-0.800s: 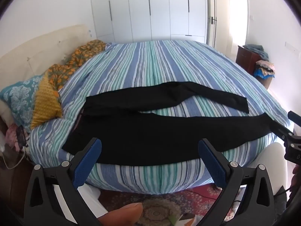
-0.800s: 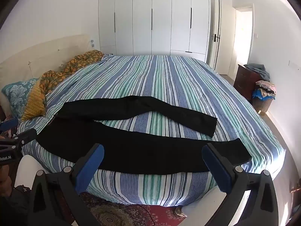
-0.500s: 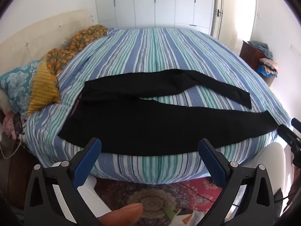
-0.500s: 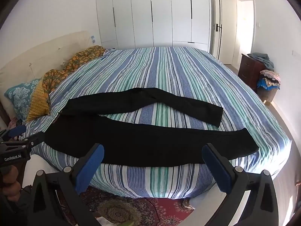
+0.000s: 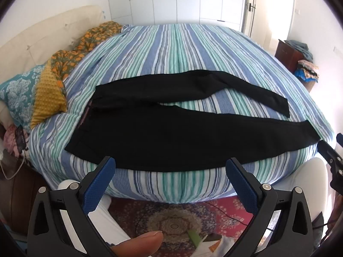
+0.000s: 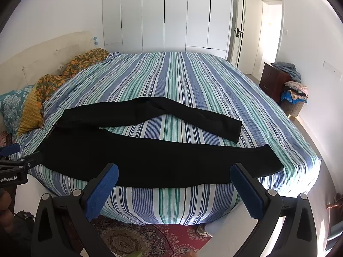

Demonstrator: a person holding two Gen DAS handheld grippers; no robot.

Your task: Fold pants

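Observation:
Black pants [image 5: 175, 137] lie flat across the near side of a striped bed [image 5: 178, 49], waistband to the left, both legs spread apart toward the right. In the right wrist view the same pants [image 6: 150, 156] reach the bed's front edge. My left gripper [image 5: 170, 172] hovers open above the floor, short of the near leg's edge, with nothing between its blue pads. My right gripper [image 6: 174, 178] is likewise open and empty, in front of the near leg. Each gripper shows at the edge of the other's view: the right gripper [image 5: 331, 158], the left gripper [image 6: 12, 167].
Pillows [image 5: 32, 94] and an orange patterned blanket [image 5: 85, 45] sit at the bed's left. A red patterned rug [image 5: 182, 220] covers the floor below. A dark dresser with piled clothes [image 6: 287, 85] stands at the right; white wardrobes [image 6: 165, 15] fill the far wall.
Both grippers have risen and tipped downward, so the bed now appears lower and fuller in each view. The pants have not moved. The jaws stay wide.

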